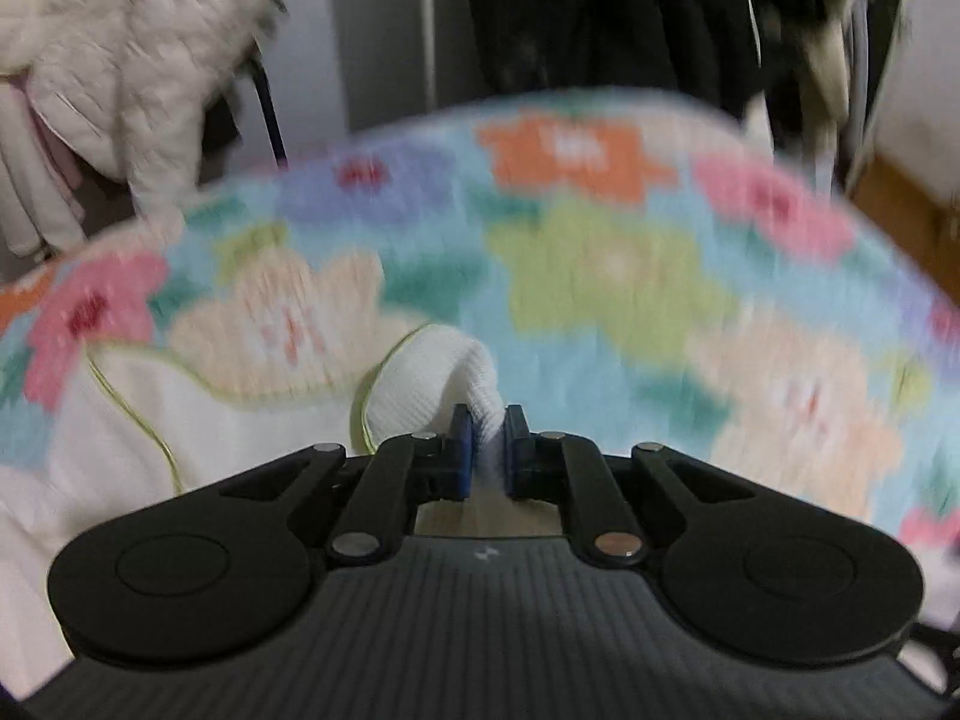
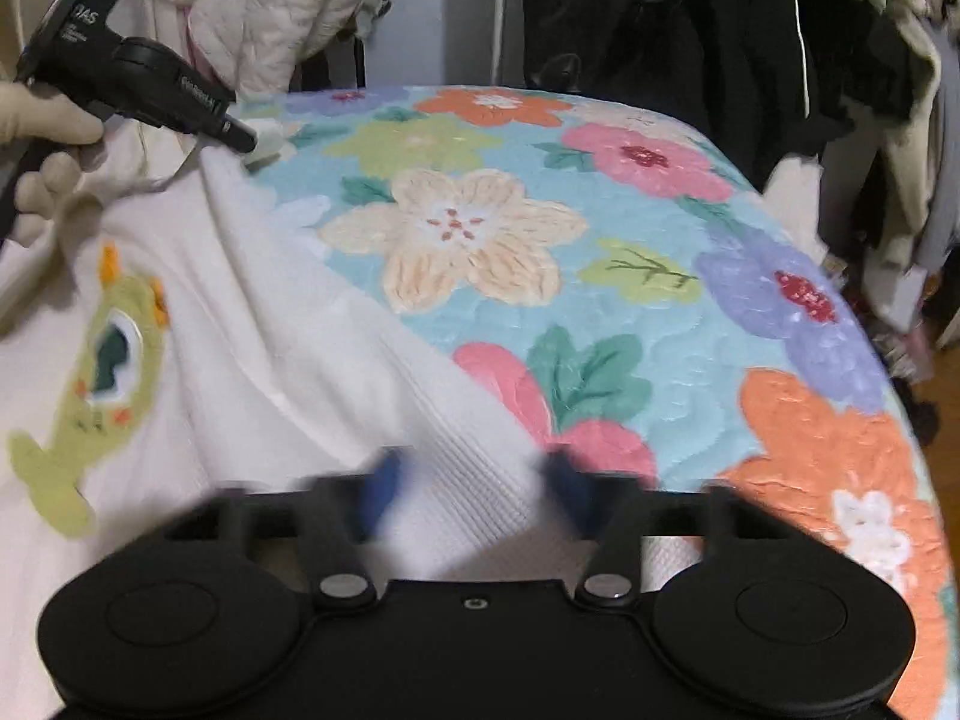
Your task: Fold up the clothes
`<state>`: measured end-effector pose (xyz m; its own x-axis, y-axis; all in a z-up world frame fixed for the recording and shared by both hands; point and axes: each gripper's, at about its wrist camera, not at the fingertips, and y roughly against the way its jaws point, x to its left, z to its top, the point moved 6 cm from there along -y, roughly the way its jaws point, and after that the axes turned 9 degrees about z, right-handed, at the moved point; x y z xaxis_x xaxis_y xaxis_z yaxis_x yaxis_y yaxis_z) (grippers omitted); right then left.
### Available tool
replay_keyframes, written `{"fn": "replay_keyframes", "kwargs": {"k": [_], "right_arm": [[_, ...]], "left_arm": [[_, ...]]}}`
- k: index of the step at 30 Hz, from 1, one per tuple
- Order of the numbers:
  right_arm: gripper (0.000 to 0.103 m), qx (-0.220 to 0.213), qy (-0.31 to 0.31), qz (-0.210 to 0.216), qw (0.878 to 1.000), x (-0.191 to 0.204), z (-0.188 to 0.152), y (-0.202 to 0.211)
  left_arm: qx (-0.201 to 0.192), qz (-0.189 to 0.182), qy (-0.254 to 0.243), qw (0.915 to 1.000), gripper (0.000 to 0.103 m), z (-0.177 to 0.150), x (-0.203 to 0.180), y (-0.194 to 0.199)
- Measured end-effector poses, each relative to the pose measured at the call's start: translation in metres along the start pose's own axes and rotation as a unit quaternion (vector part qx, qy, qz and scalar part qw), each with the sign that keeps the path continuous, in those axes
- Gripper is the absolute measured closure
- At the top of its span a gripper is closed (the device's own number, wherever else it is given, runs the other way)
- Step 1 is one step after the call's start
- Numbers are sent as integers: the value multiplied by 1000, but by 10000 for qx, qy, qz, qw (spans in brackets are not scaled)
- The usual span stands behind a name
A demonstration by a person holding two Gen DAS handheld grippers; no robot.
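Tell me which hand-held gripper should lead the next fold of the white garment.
Left, probably. The left hand-held gripper is shut on a bunched piece of the white garment, ready to pull. The right hand-held gripper stands open around a ribbed edge, gripping nothing yet.

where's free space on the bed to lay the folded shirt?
Bare floral blanket runs from the white garment edge right to the bed's curved edge, and back toward the dark hanging clothes. The left side is crowded: garment, left claw shut on its cuff. Right claw is open over the hem. Hanging coats crowd past the far edge.
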<state>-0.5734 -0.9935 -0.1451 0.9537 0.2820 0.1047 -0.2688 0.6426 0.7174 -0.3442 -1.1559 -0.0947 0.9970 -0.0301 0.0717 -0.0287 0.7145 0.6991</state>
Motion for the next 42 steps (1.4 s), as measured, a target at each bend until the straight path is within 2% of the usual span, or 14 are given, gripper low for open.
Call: {"fn": "replay_keyframes", "kwargs": {"k": [4,6,8,11,14,18,21,23,26,28,31,36,38,42], "right_arm": [[102,-1181,-29,-719,9904,-10,33,29],[100,-1589,-20,-1062,9816,-12,42,35],[93,-1306,1,-1208,9840,-13,41,17],[89,-645,-235,-1031,9923,-18,22,-8],[56,-963,-385,-1061,9889,-21,32,12],[44,-1796,-862,-314,9795,-18,44,40],[42,-1896,-1106,281,9752,-4,49,36],[42,-1962,-949,564,9743,17,54,36],[42,-2072,-642,1256,9681,56,60,51],[43,-2151,-420,2068,9535,89,62,71],[56,-2036,160,3035,9307,147,58,103],[57,-1323,1622,3304,9204,231,6,145],[57,-898,1633,3385,9223,246,-18,158],[55,56,1102,3740,9209,239,-65,212]], "left_arm": [[-898,-40,157,9958,94,32,1,20],[-1109,143,85,9937,84,38,-2,18],[-891,556,-28,9945,65,36,-3,3],[-460,726,-227,9960,59,21,-1,-10],[-262,776,-421,9958,51,8,7,0],[-232,959,-528,9937,38,-18,34,66],[-380,1974,-1716,9644,31,-57,53,128],[-471,2546,-2059,9437,30,-85,72,166],[-227,2619,-1149,9580,29,-135,113,222],[-15,2571,-326,9658,29,-172,141,257],[283,2492,640,9659,29,-236,176,304],[595,2915,1468,9434,29,-319,217,369],[728,3338,1502,9277,29,-340,229,394],[895,4585,1107,8772,29,-357,254,451]]}}
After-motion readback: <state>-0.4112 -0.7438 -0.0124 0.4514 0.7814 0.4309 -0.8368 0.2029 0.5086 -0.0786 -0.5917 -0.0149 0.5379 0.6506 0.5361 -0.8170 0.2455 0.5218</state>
